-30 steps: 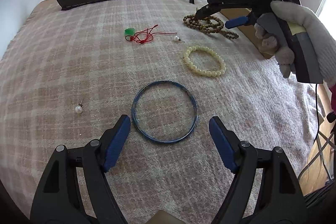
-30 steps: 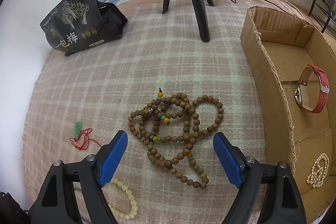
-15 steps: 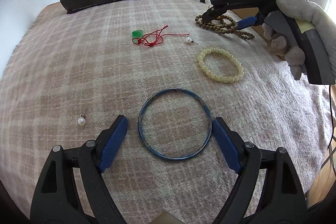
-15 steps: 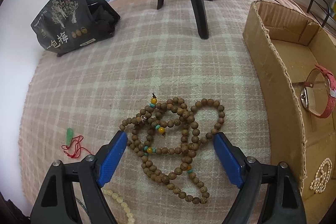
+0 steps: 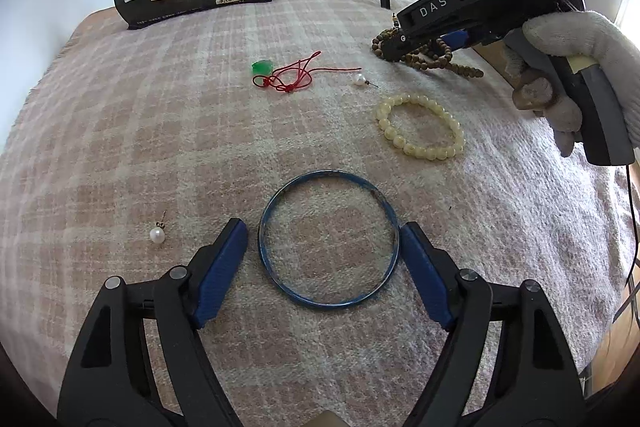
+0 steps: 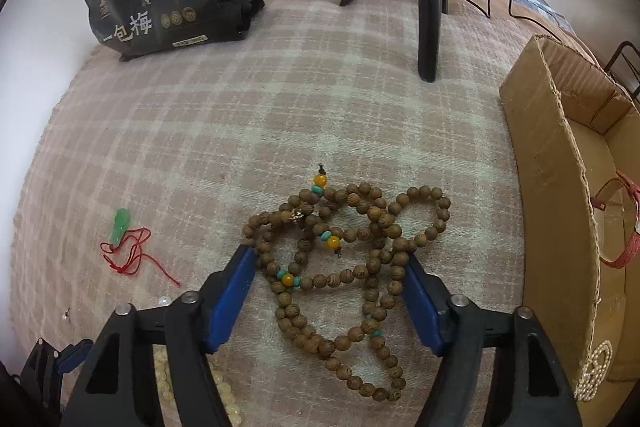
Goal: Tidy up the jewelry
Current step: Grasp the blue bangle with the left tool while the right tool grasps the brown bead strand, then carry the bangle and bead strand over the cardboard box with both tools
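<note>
Tongs of the left gripper [image 5: 323, 233] are spread wide around the blue bangle [image 5: 328, 240] at lower centre. Right tongs [image 6: 329, 269] are likewise released, straddling the wooden bead necklace [image 6: 340, 259]; the cardboard box [image 6: 560, 195] is seen at right.

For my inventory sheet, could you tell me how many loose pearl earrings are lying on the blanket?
2. One pearl earring lies left of the blue bangle, near the left gripper. The other lies beyond the cream bead bracelet, beside the red cord. More could be hidden.
</note>
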The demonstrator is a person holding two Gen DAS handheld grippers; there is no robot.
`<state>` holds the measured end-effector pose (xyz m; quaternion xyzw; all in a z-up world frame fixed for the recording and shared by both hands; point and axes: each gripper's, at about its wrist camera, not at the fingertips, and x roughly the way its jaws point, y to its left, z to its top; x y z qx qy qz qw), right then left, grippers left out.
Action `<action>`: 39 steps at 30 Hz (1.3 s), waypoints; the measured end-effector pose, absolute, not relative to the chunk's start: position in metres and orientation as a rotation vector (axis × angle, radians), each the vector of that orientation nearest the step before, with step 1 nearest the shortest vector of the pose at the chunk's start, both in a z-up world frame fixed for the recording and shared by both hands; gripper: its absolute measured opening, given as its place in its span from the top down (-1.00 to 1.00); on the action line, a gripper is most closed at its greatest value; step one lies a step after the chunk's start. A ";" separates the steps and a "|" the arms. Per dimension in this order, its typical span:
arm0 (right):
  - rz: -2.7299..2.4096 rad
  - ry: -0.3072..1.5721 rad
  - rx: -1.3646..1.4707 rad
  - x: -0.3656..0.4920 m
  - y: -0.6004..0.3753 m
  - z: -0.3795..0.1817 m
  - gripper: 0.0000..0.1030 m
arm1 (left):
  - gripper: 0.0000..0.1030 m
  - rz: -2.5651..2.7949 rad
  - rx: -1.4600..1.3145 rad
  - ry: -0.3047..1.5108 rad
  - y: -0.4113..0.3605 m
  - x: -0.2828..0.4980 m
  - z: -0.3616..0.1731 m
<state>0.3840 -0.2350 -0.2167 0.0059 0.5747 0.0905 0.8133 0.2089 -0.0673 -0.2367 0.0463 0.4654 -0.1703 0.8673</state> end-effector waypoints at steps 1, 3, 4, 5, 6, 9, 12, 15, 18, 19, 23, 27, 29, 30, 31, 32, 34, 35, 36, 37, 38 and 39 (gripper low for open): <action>0.211 1.225 0.024 0.383 -0.235 -0.216 0.20 | -0.49 -0.358 0.098 0.973 -0.067 0.208 -0.236; 0.237 1.227 0.043 0.383 -0.235 -0.215 0.45 | -0.42 -0.363 0.101 0.969 -0.067 0.208 -0.234; 0.246 1.228 0.040 0.382 -0.233 -0.214 0.55 | -0.42 -0.364 0.101 0.968 -0.067 0.207 -0.233; 0.252 1.226 0.030 0.381 -0.231 -0.214 0.61 | -0.42 -0.366 0.099 0.969 -0.066 0.207 -0.232; 0.259 1.223 0.018 0.381 -0.229 -0.214 0.65 | -0.42 -0.366 0.098 0.969 -0.066 0.207 -0.231; 0.259 1.211 -0.009 0.377 -0.226 -0.211 0.66 | -0.42 -0.368 0.082 0.971 -0.065 0.207 -0.229; 0.265 1.198 0.008 0.373 -0.227 -0.207 0.80 | -0.42 -0.368 0.068 0.973 -0.063 0.206 -0.227; 0.266 1.184 -0.024 0.369 -0.225 -0.203 0.80 | -0.42 -0.366 0.060 0.973 -0.062 0.206 -0.225; 0.271 1.167 -0.022 0.365 -0.226 -0.196 0.80 | -0.41 -0.363 0.049 0.973 -0.060 0.205 -0.224; 0.272 1.161 -0.020 0.364 -0.227 -0.193 0.80 | -0.41 -0.362 0.043 0.973 -0.059 0.204 -0.223; 0.280 1.135 -0.022 0.358 -0.229 -0.179 0.80 | -0.41 -0.364 0.019 0.976 -0.055 0.203 -0.219; 0.289 1.113 -0.039 0.351 -0.230 -0.165 0.80 | -0.41 -0.365 0.010 0.966 -0.053 0.200 -0.211; 0.289 1.099 -0.043 0.347 -0.231 -0.157 0.80 | -0.41 -0.364 0.010 0.957 -0.053 0.197 -0.206; 0.290 1.092 -0.042 0.345 -0.232 -0.153 0.80 | -0.41 -0.363 0.010 0.953 -0.053 0.197 -0.204; 0.291 1.086 -0.038 0.344 -0.234 -0.149 0.80 | -0.41 -0.362 0.010 0.948 -0.052 0.195 -0.202; 0.292 1.080 -0.036 0.341 -0.235 -0.145 0.80 | -0.41 -0.361 0.009 0.943 -0.052 0.194 -0.199; 0.294 1.066 -0.035 0.337 -0.237 -0.138 0.80 | -0.41 -0.361 0.009 0.933 -0.052 0.192 -0.194; 0.294 1.059 -0.036 0.334 -0.238 -0.134 0.80 | -0.41 -0.362 0.009 0.928 -0.052 0.191 -0.190; 0.296 1.052 -0.037 0.332 -0.239 -0.130 0.80 | -0.41 -0.362 0.008 0.923 -0.051 0.190 -0.188; 0.298 1.045 -0.036 0.329 -0.240 -0.126 0.80 | -0.41 -0.362 0.009 0.918 -0.051 0.190 -0.184; 0.299 1.039 -0.033 0.327 -0.242 -0.122 0.80 | -0.41 -0.363 0.011 0.910 -0.052 0.189 -0.180; 0.300 1.031 -0.032 0.324 -0.243 -0.117 0.80 | -0.41 -0.364 0.011 0.904 -0.052 0.188 -0.177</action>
